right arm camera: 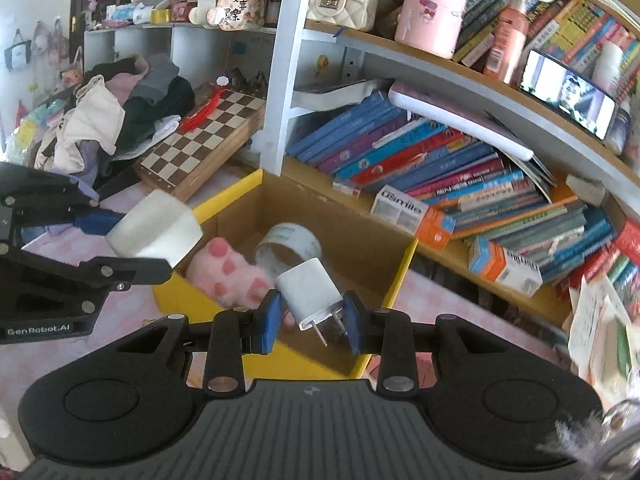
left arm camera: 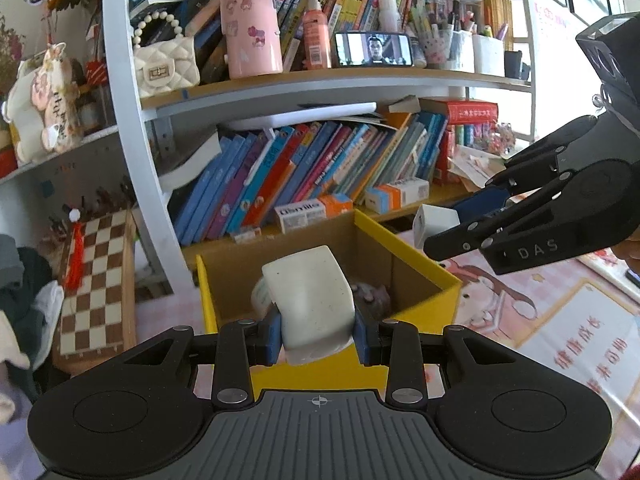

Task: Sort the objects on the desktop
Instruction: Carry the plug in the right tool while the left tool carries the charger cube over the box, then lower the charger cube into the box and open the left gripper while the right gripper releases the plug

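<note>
— How many things are carried?

— Two. The left gripper has its fingers closed on one white block, held over the yellow box. The right gripper has its fingers closed on one white charger with two metal pins, at six o'clock of the box.

— And inside the box?

— One pink plush paw at nine o'clock, and one tape roll just beside it.

A tape roll and plush paw lie in the box before the bookshelf.
</note>
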A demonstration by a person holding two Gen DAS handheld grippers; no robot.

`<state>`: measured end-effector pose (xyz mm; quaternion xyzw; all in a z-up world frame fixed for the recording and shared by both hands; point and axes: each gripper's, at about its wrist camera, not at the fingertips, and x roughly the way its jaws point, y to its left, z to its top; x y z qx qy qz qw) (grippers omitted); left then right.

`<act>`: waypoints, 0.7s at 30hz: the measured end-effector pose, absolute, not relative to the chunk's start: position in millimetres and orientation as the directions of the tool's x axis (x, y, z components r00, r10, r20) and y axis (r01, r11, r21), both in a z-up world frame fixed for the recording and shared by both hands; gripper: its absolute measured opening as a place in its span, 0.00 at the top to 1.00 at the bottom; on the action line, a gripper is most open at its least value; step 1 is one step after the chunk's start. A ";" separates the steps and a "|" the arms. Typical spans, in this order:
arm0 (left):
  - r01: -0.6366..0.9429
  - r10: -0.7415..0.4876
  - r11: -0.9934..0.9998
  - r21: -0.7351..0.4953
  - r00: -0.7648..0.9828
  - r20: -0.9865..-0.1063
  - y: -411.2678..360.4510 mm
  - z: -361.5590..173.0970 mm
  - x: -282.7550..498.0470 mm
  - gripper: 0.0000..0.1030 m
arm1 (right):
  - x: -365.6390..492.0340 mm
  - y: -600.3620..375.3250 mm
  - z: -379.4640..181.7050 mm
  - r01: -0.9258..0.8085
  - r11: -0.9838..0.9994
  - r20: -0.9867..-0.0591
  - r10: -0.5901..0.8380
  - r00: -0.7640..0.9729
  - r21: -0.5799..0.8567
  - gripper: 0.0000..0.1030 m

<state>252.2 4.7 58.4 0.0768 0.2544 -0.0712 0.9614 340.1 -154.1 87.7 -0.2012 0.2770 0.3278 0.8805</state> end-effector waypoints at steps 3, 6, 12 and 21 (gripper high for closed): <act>0.166 -0.085 0.979 0.118 0.859 -0.505 6.1 59.0 268.1 0.68 | 355.5 -148.5 85.0 -0.705 0.682 -0.628 0.465 0.624 -0.195 0.70; 0.152 -0.071 0.981 0.117 0.853 -0.517 8.1 56.8 283.4 0.68 | 371.2 -142.5 80.0 -0.723 0.660 -0.642 0.467 0.608 -0.205 0.70; 0.147 -0.054 0.981 0.123 0.828 -0.559 6.2 45.3 309.1 0.68 | 400.7 -123.8 61.6 -0.764 0.609 -0.683 0.466 0.563 -0.214 0.70; 0.170 -0.056 0.978 0.125 0.780 -0.623 -3.2 22.9 336.7 0.68 | 424.6 -100.3 29.5 -0.836 0.493 -0.752 0.450 0.482 -0.241 0.70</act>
